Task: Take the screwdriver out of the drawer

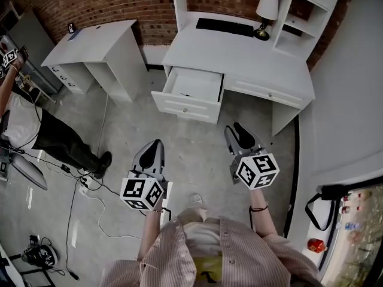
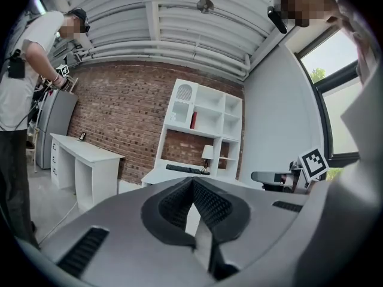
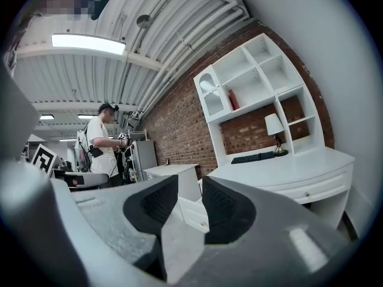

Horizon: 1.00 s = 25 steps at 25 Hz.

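From my head view the drawer (image 1: 184, 108) stands pulled out of the white desk (image 1: 239, 55). Inside it lies a thin dark streak (image 1: 186, 94), too small for me to be sure it is the screwdriver. Neither gripper view looks into the drawer. The right gripper view catches only its white front through the gap in the jaws.

Both grippers hang well short of the desk. The left gripper (image 1: 157, 145) is clenched on nothing, its pads meeting at the tip. The right gripper (image 1: 234, 129) is released, with nothing between its jaws.

A second person (image 2: 24, 94) stands far left of the desk. They show upright in the gripper views but are cut off at the head view's edge.
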{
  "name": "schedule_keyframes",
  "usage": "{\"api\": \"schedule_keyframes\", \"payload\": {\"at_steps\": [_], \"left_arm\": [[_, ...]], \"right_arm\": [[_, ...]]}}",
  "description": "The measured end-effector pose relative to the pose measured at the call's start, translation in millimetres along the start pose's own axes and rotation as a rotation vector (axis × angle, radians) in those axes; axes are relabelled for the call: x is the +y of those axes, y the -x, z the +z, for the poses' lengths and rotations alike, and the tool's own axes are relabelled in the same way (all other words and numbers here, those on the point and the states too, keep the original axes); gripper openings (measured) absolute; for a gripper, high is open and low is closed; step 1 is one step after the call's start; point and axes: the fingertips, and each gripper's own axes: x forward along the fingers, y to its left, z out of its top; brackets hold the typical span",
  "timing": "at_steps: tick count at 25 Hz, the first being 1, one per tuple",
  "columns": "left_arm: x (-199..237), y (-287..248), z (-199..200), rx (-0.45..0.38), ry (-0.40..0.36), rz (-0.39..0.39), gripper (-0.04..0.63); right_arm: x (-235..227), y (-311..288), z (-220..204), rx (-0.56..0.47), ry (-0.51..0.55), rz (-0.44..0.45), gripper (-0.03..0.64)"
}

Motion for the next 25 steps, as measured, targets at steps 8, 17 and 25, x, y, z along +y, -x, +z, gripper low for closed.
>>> {"api": "schedule_keyframes", "payload": {"at_steps": [8, 17, 25], "left_arm": [[40.1, -52.9, 4.2, 0.001, 0.000, -0.016, -0.002], [66.4, -87.5, 4.7, 0.026, 0.010, -0.022, -0.002], [92.7, -139.8, -5.6, 0.052, 0.031, -0.003, -0.002]], "right_arm": [[-21.5, -58.3, -4.5, 0.016, -0.023, -0.006, 0.112], [-39.4, -102.3, -3.5, 0.047, -0.023, -0.024, 0.112], [-77.1, -162.0, -11.6, 0.084, -0.044, -0.016, 0.112]]}}
